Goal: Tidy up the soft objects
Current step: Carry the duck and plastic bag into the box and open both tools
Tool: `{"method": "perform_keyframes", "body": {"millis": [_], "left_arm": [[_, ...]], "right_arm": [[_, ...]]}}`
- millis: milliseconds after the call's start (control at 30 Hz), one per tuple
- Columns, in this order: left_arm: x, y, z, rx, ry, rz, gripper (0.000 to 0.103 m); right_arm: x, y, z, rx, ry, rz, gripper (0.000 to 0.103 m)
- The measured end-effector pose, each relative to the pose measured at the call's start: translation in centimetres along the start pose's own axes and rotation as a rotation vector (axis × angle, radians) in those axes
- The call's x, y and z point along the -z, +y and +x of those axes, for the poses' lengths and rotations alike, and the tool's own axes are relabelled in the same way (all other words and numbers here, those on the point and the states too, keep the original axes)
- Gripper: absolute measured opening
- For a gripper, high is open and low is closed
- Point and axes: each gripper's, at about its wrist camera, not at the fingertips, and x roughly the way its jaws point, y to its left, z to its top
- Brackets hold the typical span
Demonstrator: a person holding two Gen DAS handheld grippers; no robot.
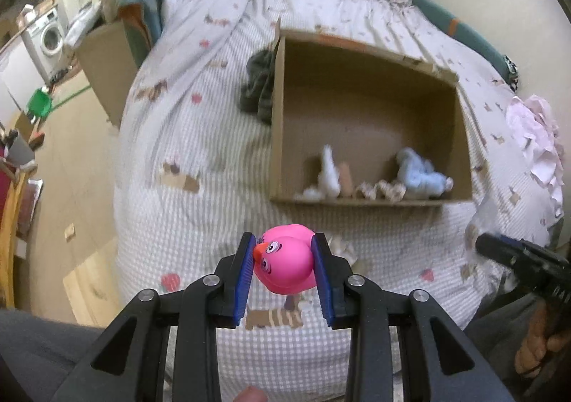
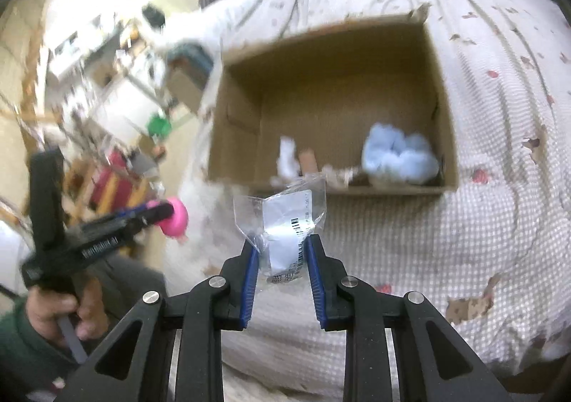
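Above bedspread [image 1: 200, 220], pink duck [image 1: 285, 266] sits clamped between left hand-held gripper [image 1: 284, 241] pads.

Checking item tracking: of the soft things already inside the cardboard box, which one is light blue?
The fluffy blue bundle at the right end of the box; the white piece beside it lies further left.

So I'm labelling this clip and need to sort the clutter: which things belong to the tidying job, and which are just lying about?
Job:
pink duck in left gripper
plastic packet in right gripper
cardboard box
blue plush inside it

Lying about:
dark cloth beside the box
washing machine
green bin
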Motion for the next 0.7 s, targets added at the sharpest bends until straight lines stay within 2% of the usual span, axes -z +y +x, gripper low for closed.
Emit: {"method": "perform_keyframes", "body": {"millis": [133,267,500,600,700], "left_arm": [[-2.0,-0.6,-0.9,0.001,-0.026,0.040,0.029],[-3.8,-1.6,-0.9,-0.005,-0.045,0.091,0.029],[-7.6,-3.2,-0.5,-0.001,-0.105,0.131,0.029],[-8.9,-3.7,0.6,0.001,-0.114,0.141,0.029],[-9.5,-4.0,2.0,0.019,-0.105,0.143,0.029]], "right_arm": [[-2.2,-0.1,-1.9,-0.032,-0.098,0.039,0.028],[-4.5,-0.6,-2.7,-0.026,-0.161,0.086,0.028],[-7.8,-1.0,-1.7,-0.003,-0.176,0.114,0.028],[-8.3,-1.7,-0.4,-0.056,-0.174,0.137,0.028],[-8.6,-2.6,1.2,-0.049,-0.145,0.166,0.028]]}}
